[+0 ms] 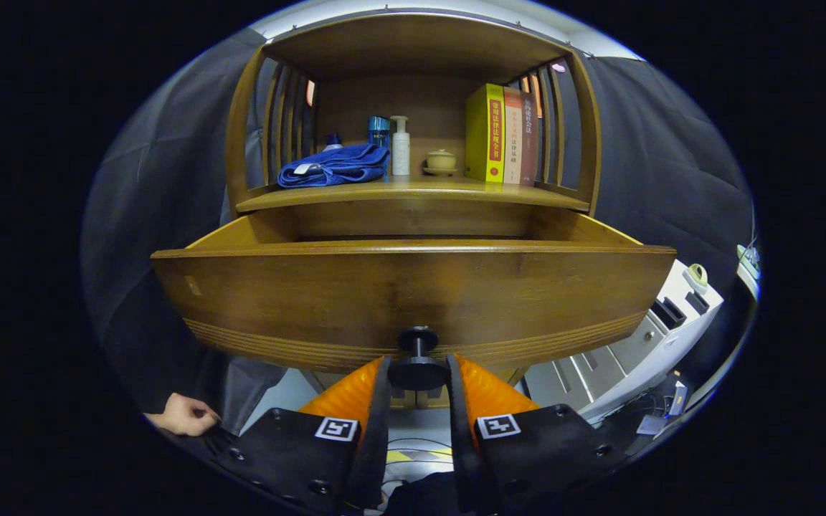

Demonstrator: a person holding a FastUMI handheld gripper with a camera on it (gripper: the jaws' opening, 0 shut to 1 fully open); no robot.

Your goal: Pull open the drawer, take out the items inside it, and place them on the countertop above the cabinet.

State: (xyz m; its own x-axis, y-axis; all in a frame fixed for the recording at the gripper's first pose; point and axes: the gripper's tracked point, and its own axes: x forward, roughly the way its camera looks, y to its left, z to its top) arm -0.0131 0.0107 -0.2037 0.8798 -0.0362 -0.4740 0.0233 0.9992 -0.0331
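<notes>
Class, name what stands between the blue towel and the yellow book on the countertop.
Gripper view: a blue bottle, a white pump bottle and a small lidded pot.

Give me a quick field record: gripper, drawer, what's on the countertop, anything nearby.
gripper: gripper closed on the drawer knob, one finger on each side
drawer: drawer pulled out from the cabinet; inside hidden behind its front panel
countertop: countertop holds a blue towel, a blue bottle, a white pump bottle, a small lidded jar, upright books
nearby: hand low, beside the gripper; white unit next to the cabinet
</notes>
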